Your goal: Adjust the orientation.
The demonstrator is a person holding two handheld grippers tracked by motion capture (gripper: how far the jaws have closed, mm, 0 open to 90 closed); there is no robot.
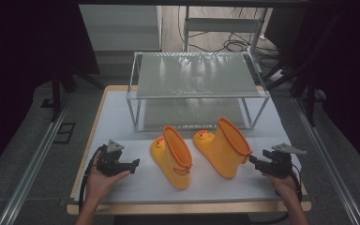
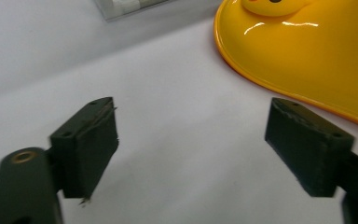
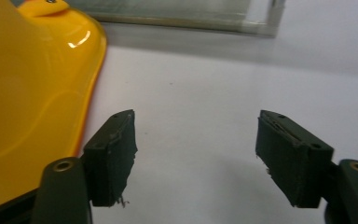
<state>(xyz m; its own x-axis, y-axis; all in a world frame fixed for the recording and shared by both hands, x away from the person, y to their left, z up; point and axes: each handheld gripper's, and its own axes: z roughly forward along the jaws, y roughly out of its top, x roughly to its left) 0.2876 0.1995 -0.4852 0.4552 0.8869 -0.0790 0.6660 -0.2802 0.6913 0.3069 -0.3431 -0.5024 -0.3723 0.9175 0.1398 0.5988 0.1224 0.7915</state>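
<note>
White table [image 1: 122,183]: open claws [image 1: 133,165] [image 1: 253,161] flank boots [image 1: 172,157] [image 1: 222,146].

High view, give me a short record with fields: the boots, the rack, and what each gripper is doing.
left boot: yellow duck rain boot, upright on the white table
right boot: matching yellow duck rain boot, upright beside the first, apart from it
rack: two-tier metal shelf rack behind the boots, both tiers bare
left gripper: open, holding nothing, left of the left boot
right gripper: open, holding nothing, close to the right boot's shaft
</note>
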